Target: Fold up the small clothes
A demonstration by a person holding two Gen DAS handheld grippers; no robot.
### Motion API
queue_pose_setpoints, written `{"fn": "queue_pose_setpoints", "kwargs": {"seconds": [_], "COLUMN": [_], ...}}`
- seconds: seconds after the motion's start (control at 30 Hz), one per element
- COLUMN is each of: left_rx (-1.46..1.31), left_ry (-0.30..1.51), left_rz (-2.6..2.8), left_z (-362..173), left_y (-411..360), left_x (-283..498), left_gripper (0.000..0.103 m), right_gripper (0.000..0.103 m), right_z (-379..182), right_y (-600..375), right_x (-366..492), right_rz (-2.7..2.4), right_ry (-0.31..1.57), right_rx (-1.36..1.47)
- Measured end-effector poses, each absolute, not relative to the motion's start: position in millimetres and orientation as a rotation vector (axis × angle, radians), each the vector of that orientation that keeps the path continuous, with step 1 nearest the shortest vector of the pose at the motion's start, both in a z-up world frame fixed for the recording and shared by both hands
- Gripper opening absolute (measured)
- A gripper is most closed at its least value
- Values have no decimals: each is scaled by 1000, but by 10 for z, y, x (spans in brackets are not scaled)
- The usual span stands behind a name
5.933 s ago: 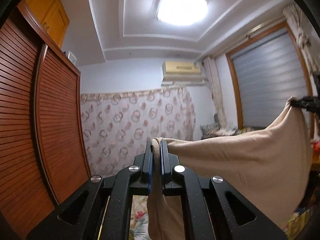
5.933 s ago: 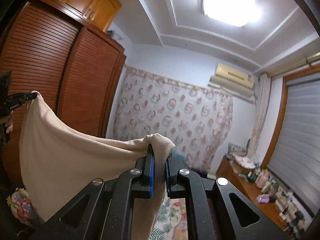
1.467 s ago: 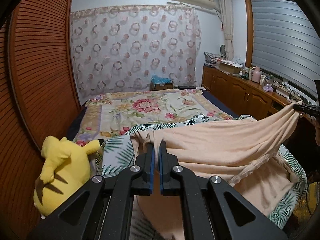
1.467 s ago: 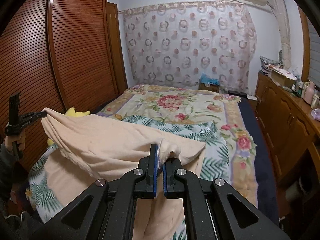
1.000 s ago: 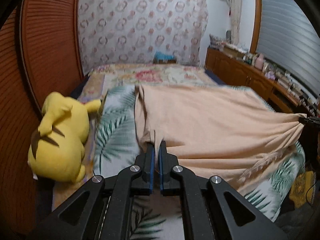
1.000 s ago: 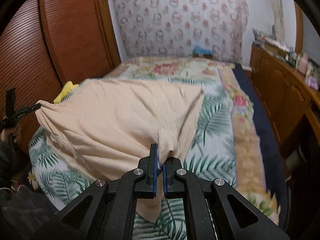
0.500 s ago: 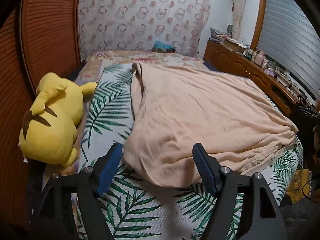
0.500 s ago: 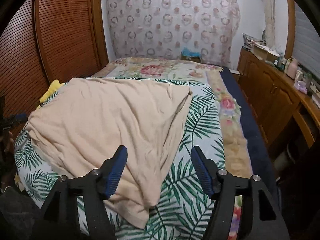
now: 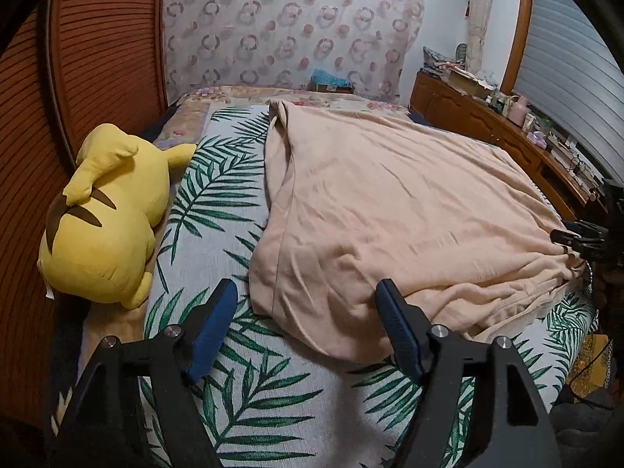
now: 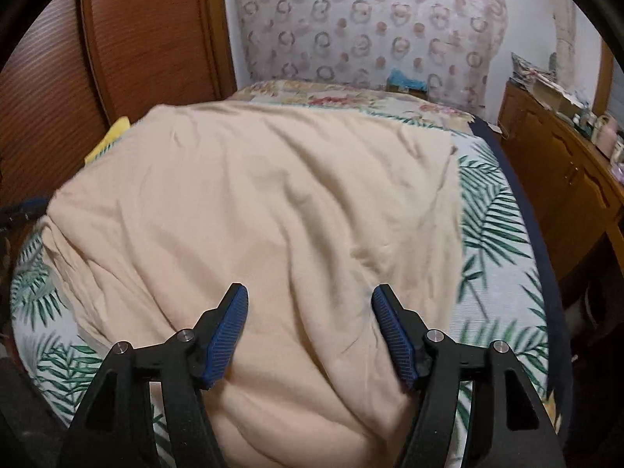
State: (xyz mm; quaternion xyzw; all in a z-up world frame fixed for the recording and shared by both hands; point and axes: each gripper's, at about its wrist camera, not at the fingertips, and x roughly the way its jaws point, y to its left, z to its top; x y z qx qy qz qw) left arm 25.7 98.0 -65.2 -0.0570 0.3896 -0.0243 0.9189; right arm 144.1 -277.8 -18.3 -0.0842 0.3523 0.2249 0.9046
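A peach-coloured garment [image 9: 390, 202] lies spread and wrinkled on the palm-leaf bed cover [image 9: 218, 210]. My left gripper [image 9: 307, 288] stands open just above the garment's near left corner, with nothing pinched between its blue pads. In the right wrist view the same garment [image 10: 273, 202] fills the middle, and my right gripper [image 10: 310, 290] hangs open over its near edge, gripping nothing. The right gripper [image 9: 577, 236] also shows at the garment's right corner in the left wrist view. The left gripper [image 10: 23, 210] is a dark blur at the left edge.
A yellow plush toy [image 9: 101, 218] lies left of the garment, against the slatted wooden wardrobe [image 9: 109, 58]. A wooden dresser [image 9: 487, 124] crowded with small items runs along the right side of the bed. A patterned curtain [image 9: 292, 27] hangs behind.
Both grippers were shut on the garment's corners and holding it up; they have lowered it, opened and let go. It now lies flat on the bed. The right gripper has moved in over it.
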Motion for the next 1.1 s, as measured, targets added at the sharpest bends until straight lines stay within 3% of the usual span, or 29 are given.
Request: {"fn": "queue_pose_setpoints", "kwargs": {"seconds": [0.77, 1.1], "left_rx": [-147, -148], "left_ry": [859, 865], "left_rz": [-111, -114], "left_z": [-778, -776], "left_y": [705, 681], "left_x": [396, 514], "left_gripper": [74, 23], "right_gripper": [71, 72], "right_z": [-218, -220], "right_y": [-2652, -2678], "right_x": [1329, 1348], "right_rz": [445, 450], "right_ry": [710, 709], "right_rx": [-251, -246]}}
